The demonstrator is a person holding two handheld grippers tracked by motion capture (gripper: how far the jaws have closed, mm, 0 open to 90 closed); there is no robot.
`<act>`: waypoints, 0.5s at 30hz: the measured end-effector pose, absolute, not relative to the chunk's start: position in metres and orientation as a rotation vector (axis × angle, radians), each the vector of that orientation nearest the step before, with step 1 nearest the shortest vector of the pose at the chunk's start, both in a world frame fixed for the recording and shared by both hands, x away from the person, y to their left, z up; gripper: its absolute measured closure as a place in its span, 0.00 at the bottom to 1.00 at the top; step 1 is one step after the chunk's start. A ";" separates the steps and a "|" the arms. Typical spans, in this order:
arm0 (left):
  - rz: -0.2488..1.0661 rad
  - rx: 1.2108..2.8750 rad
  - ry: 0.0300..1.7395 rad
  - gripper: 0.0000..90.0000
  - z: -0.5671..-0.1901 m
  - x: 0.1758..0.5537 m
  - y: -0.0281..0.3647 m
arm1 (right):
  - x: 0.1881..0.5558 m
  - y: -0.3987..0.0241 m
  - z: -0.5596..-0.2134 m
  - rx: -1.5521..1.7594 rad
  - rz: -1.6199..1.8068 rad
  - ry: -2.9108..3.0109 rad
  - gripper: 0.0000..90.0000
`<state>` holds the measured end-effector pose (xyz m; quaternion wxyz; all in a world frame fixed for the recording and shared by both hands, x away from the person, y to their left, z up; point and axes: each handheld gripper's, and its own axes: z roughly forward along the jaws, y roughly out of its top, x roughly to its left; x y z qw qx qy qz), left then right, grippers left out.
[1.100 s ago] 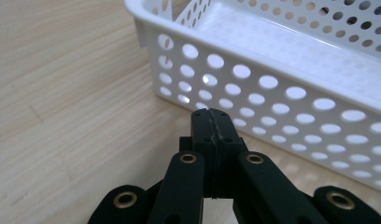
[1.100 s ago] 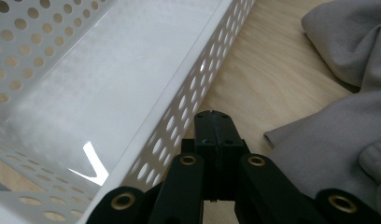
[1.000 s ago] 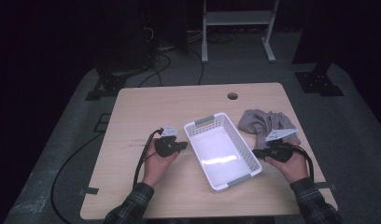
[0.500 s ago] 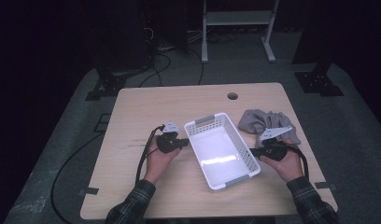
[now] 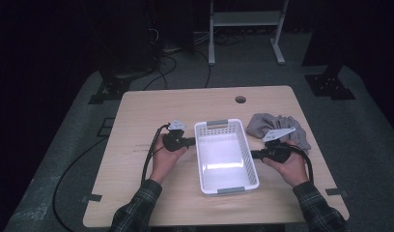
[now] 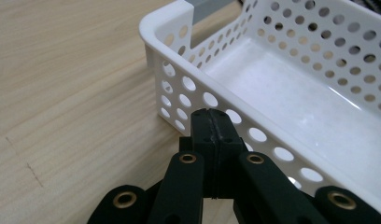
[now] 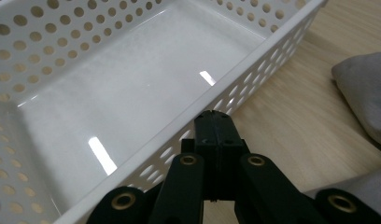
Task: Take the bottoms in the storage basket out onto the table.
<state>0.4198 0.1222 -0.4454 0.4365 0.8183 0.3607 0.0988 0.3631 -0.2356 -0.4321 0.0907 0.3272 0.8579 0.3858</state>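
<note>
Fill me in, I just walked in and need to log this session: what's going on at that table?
A person at a wooden table holds a gripper in each hand, one on either side of an empty white perforated basket. The left gripper and the right gripper both have their jaws shut, with the tips up against the basket's long side walls and nothing clamped between them. A crumpled grey cloth lies on the table just beyond the right hand, not in the basket.

One white basket (image 5: pixel 226 154), one grey cloth (image 5: pixel 274 126), two claws.
</note>
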 end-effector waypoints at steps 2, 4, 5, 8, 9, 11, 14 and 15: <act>0.240 2.030 0.898 1.00 -0.445 0.422 0.122 | 0.363 -0.234 -0.432 0.966 1.145 2.550 0.99; 0.230 2.024 0.894 1.00 -0.443 0.425 0.121 | 0.363 -0.230 -0.431 0.955 1.143 2.555 0.99; 0.230 2.024 0.894 1.00 -0.443 0.425 0.121 | 0.363 -0.230 -0.431 0.955 1.143 2.555 0.99; 0.235 2.033 0.886 1.00 -0.441 0.430 0.120 | 0.364 -0.227 -0.431 0.942 1.142 2.559 0.99; 0.233 2.034 0.886 1.00 -0.440 0.431 0.119 | 0.364 -0.225 -0.431 0.941 1.141 2.562 0.99; 0.235 2.044 0.883 1.00 -0.441 0.434 0.118 | 0.364 -0.222 -0.431 0.931 1.133 2.561 0.99; 0.237 2.048 0.883 1.00 -0.441 0.438 0.117 | 0.364 -0.218 -0.431 0.918 1.124 2.567 1.00; 0.234 2.054 0.879 1.00 -0.440 0.440 0.117 | 0.364 -0.216 -0.431 0.917 1.124 2.567 1.00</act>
